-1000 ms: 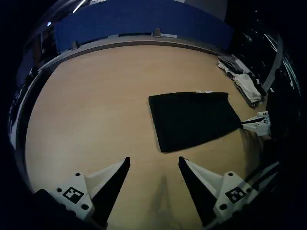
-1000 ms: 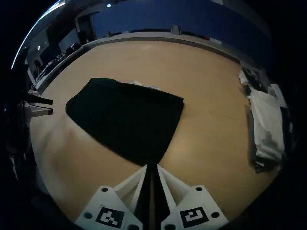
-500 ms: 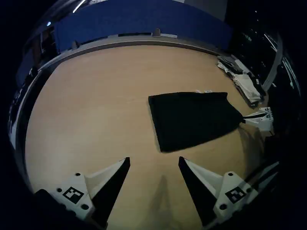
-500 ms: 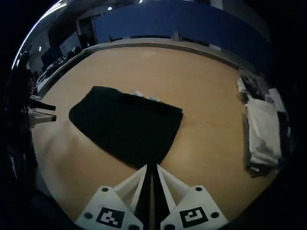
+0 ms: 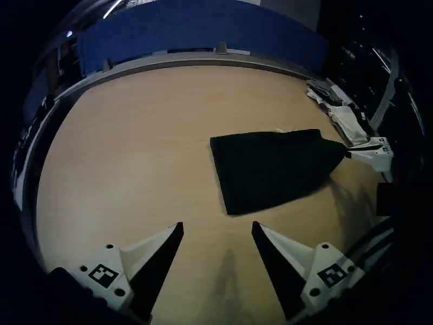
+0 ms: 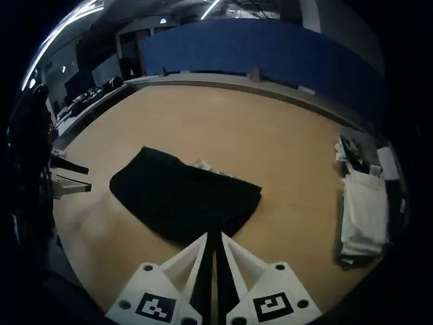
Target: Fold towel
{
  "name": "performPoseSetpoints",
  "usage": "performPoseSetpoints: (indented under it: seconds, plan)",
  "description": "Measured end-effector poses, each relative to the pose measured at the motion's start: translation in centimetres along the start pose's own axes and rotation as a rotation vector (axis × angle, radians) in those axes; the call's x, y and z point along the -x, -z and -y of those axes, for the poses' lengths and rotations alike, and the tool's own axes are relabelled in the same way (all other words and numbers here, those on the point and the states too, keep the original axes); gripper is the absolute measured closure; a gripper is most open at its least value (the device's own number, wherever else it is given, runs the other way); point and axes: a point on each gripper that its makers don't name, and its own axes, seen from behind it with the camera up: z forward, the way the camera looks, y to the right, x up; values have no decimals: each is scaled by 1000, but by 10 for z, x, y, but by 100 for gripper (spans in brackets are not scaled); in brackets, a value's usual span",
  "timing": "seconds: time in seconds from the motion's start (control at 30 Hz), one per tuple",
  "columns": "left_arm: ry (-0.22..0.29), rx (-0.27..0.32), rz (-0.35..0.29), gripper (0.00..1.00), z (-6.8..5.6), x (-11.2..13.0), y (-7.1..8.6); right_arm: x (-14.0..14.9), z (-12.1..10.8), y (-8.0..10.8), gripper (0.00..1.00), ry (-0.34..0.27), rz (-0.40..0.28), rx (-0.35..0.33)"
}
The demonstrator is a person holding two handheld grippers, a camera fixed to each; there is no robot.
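Pinching towel (image 6: 184,203) corner, right gripper (image 6: 214,237); towel beyond spread jaws of left gripper (image 5: 217,227)

The left gripper view looks from above the near part of the wooden table (image 5: 135,151). It faces forward between the spread fingers of the left gripper (image 5: 216,223), toward the blue partition (image 5: 200,27) along the far side. The black towel (image 5: 270,168) lies a little ahead and to its right.

The right gripper view sits farther right and much closer in. It looks along the nearly touching fingers of the right gripper (image 6: 215,235), whose tips meet the towel's near corner, and faces the same partition.

Both views share the towel, the tabletop, the partition and the stack of folded cloths (image 5: 346,116) at the table's right. Each view also catches the other gripper at its outer edge.
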Motion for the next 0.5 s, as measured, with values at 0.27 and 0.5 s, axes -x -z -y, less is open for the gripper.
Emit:
performPoseSetpoints:
  seconds: [0.27,0.5]
  plan:
    - [5,-3,-7,6,1,-1,2,-25,13,0,97,36,-37,-21]
    - [8,-4,-13,6,0,-2,4,-43,23,-5,97,62,-62,-40]
